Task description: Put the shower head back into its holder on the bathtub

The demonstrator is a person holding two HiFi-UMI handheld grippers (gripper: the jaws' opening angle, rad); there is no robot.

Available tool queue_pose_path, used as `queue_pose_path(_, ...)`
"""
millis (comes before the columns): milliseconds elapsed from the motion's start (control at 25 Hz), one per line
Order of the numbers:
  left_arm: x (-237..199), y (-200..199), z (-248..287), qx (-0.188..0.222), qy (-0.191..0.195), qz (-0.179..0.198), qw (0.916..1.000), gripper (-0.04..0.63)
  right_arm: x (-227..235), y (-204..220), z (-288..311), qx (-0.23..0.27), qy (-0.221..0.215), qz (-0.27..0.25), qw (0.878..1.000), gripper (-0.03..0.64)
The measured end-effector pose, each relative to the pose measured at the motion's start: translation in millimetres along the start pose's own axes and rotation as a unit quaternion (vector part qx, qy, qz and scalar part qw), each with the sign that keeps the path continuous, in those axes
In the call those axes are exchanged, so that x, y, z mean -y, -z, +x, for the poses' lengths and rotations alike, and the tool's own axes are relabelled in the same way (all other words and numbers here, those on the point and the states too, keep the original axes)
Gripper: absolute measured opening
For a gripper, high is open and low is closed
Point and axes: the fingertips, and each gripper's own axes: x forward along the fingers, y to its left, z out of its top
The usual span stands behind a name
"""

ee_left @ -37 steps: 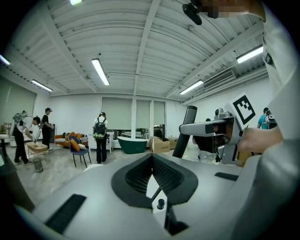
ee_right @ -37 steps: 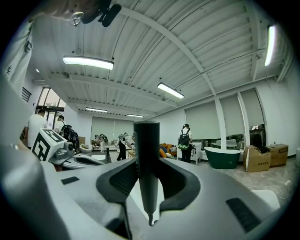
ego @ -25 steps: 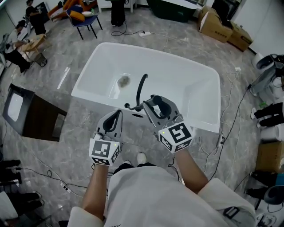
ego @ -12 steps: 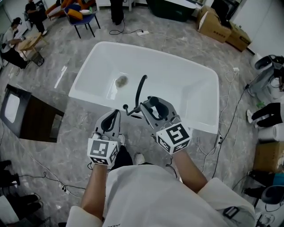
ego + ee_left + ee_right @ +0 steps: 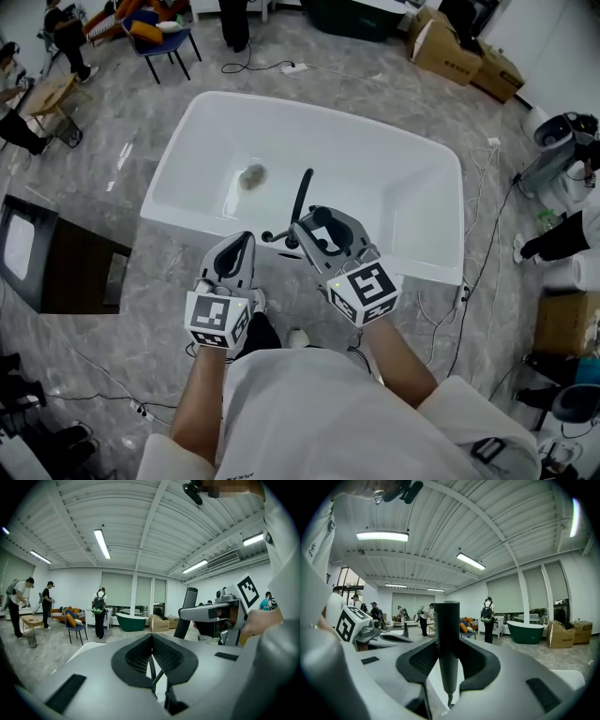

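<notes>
The black shower head [image 5: 302,194] stands upright over the near rim of the white bathtub [image 5: 427,202]. My right gripper [image 5: 306,231] is shut on its handle, and in the right gripper view the dark stick [image 5: 446,634] runs straight up between the jaws. A small black fitting [image 5: 271,235] sits on the rim just left of the held handle. My left gripper [image 5: 245,241] hovers beside it at the rim's outside, shut and empty; its jaws meet at the tips [image 5: 151,637]. From the left gripper view the shower head [image 5: 186,612] shows to the right.
A dark cabinet [image 5: 58,255] stands on the marble floor left of the tub. Cables [image 5: 483,234] trail along the tub's right side. Cardboard boxes [image 5: 464,49], a blue chair [image 5: 167,36] and people lie beyond the tub. A grey patch [image 5: 251,175] marks the tub's bottom.
Both grippers have moved a little forward toward the tub's near rim, the right one carrying the shower head with it. Neither grip has changed.
</notes>
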Motion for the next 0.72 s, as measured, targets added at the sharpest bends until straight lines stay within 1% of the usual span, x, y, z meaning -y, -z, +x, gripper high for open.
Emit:
queue_pose_path(440, -42, 13, 37, -0.026, 0.024, -0.019, 0.9992, 0.012, 12, 34, 52, -0.053, 0.01, 0.022, 0.998, 0.143)
queue_pose_path(720, -68, 29, 52, -0.047, 0.04, -0.041, 0.9972, 0.012, 14, 67, 81, -0.086, 0.02, 0.039, 0.995, 0.143)
